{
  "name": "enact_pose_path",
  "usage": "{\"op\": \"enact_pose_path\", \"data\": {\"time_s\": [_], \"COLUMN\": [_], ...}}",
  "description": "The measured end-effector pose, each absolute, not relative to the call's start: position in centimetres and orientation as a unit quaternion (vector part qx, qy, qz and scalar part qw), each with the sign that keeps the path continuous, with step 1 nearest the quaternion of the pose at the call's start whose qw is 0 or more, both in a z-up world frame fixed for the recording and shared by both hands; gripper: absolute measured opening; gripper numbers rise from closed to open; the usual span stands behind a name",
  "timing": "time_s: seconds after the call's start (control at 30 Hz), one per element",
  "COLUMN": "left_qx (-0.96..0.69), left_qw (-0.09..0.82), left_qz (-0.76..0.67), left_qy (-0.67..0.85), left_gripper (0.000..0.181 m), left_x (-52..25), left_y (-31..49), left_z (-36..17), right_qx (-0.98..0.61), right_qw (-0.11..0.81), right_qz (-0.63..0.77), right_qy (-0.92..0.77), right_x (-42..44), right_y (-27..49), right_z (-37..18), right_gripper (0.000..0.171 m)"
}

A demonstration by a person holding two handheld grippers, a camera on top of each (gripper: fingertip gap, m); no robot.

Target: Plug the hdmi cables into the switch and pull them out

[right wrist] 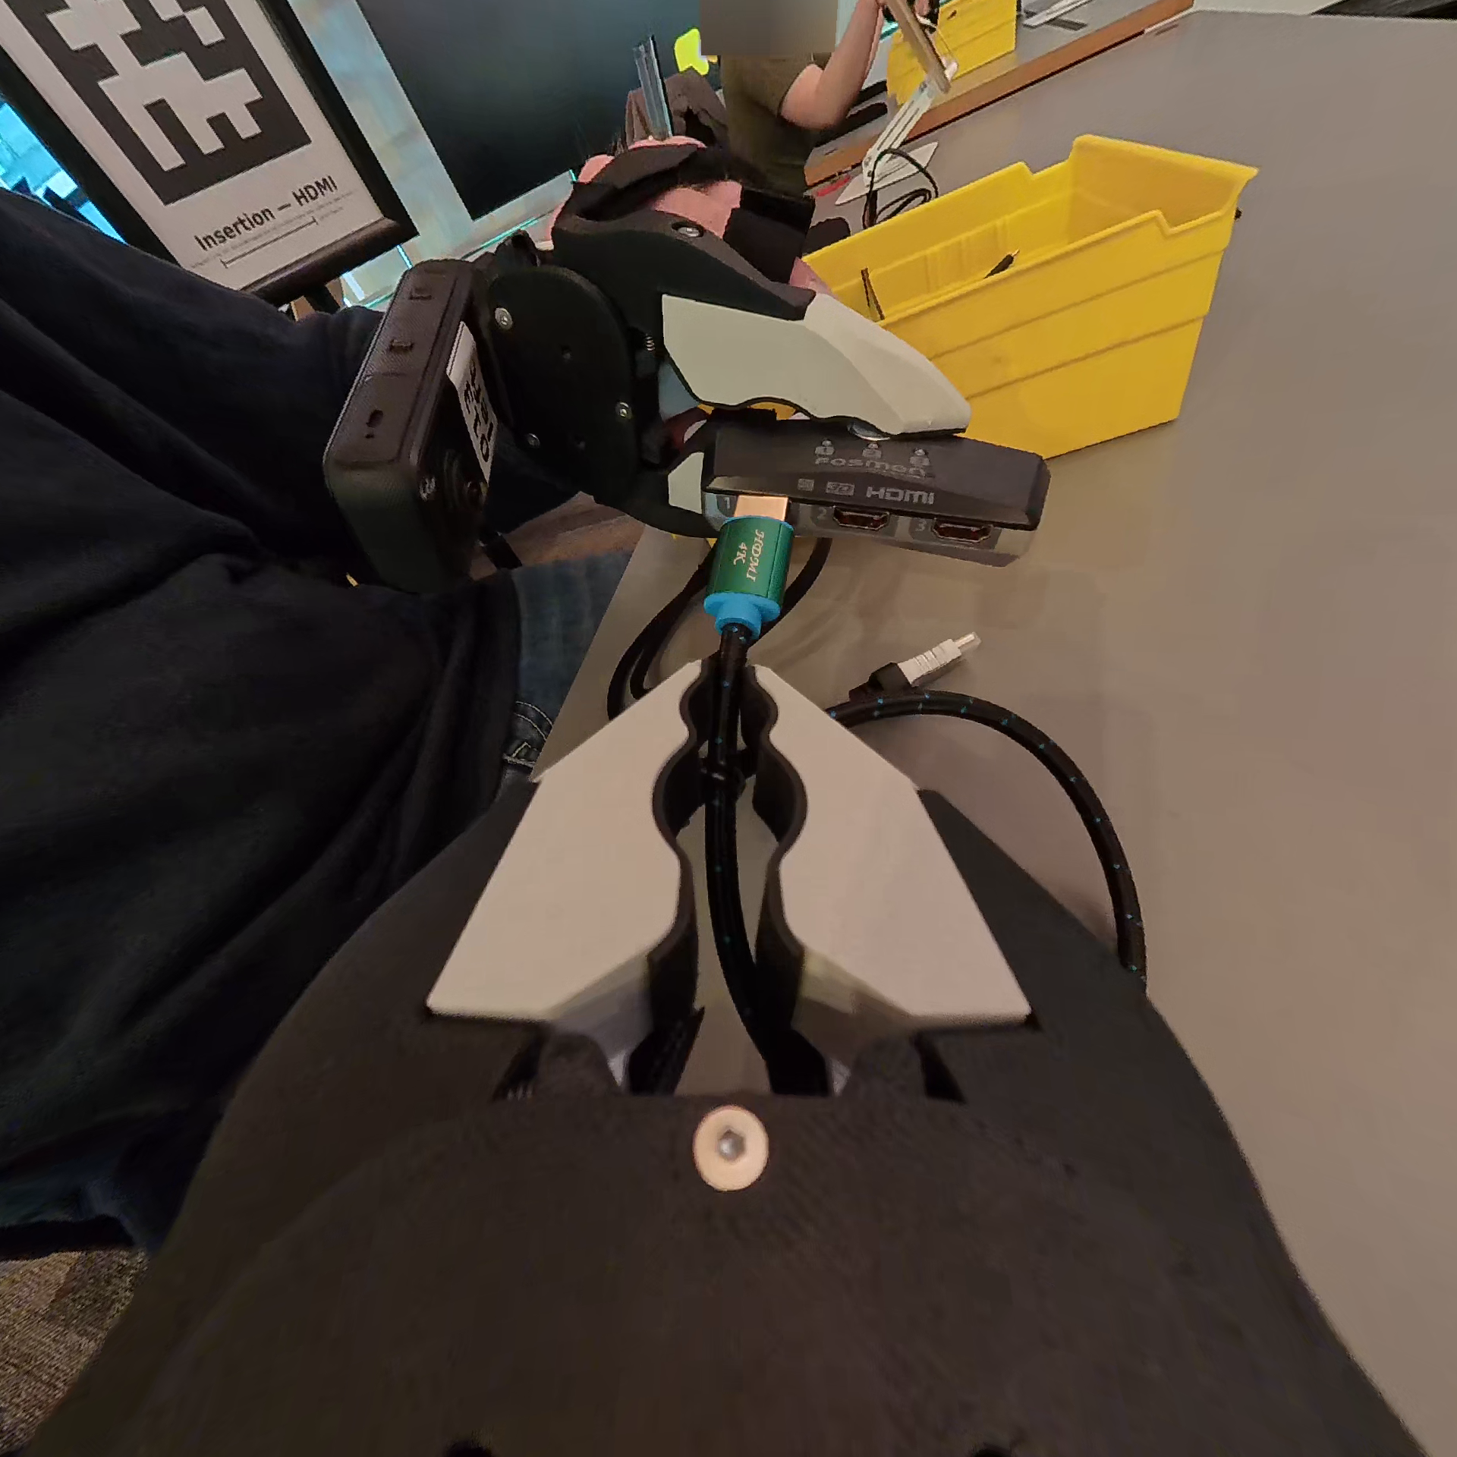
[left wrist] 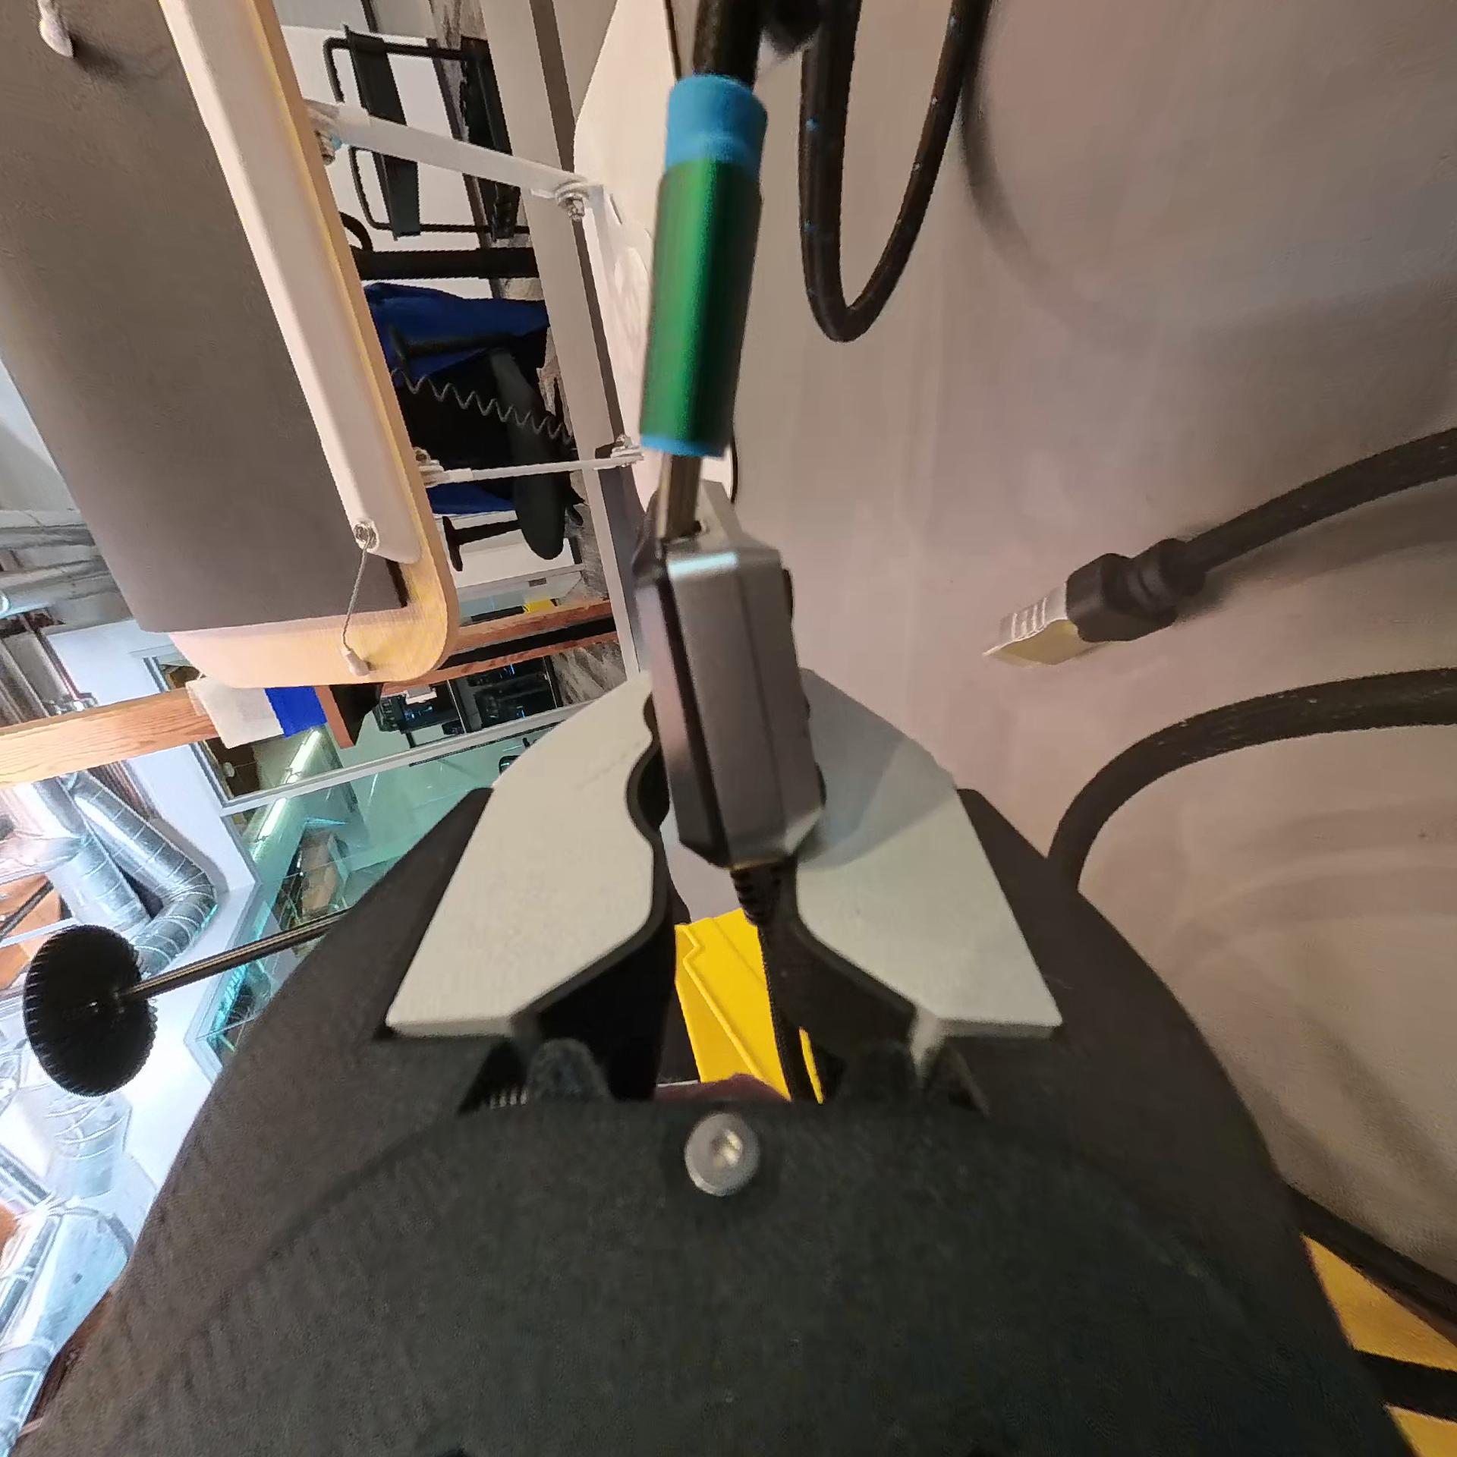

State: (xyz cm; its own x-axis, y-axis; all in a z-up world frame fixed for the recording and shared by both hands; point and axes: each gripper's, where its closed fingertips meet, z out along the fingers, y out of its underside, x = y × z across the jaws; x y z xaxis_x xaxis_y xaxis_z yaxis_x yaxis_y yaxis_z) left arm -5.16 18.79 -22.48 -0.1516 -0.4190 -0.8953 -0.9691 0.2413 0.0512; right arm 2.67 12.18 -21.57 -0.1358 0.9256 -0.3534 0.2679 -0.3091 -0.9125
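Grey tabletop (right wrist: 1183,709) served as the work surface, with a framed sign bearing a black-and-white marker (right wrist: 181,118) standing at far left in the right wrist view and my dark sleeve (right wrist: 197,631) filling the space below it. Just right of the sleeve, my left gripper (right wrist: 796,441) was clamped on the HDMI switch (right wrist: 883,481), one pale finger above its top face and one below, holding it lifted off the table with its port face toward the right camera. The green plug (right wrist: 745,564) with its blue collar sat in the leftmost of three ports; the two ports to its right were unoccupied. My right gripper (right wrist: 729,702) was closed around the black braided cable (right wrist: 733,867) just behind that plug, and the cable ran back through the notched channel between the fingers. Right of this, a second HDMI plug (right wrist: 942,654), silver-tipped, lay loose on the table, apart from the switch. A yellow bin (right wrist: 1064,315) stood behind it, near the switch. At top, a second person was at a far table. In the left wrist view the switch (left wrist: 729,694) appeared edge-on between the left fingers, the green plug (left wrist: 702,284) projecting beyond it and slightly motion-blurred, and the loose plug (left wrist: 1041,631) lay to the right.
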Motion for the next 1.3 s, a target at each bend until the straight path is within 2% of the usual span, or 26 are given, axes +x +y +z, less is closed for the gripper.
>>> {"op": "enact_pose_path", "data": {"time_s": [0.43,0.73,1.3], "left_qx": [-0.502,-0.524,-0.548], "left_qw": [0.390,0.383,0.379], "left_qz": [0.359,0.350,0.346], "left_qy": [0.683,0.676,0.661], "left_gripper": [0.024,0.024,0.024], "left_x": [-5.3,-5.9,-6.5], "left_y": [18.9,19.0,19.1], "left_z": [-23.0,-23.3,-23.6], "right_qx": [-0.610,-0.595,-0.598], "right_qw": [0.272,0.339,0.386], "right_qz": [0.548,0.511,0.515], "right_qy": [-0.504,-0.519,-0.478], "right_x": [2.7,2.1,0.8], "right_y": [12.3,12.7,13.1], "right_z": [-22.2,-22.0,-22.0], "right_gripper": [0.003,0.004,0.004]}}
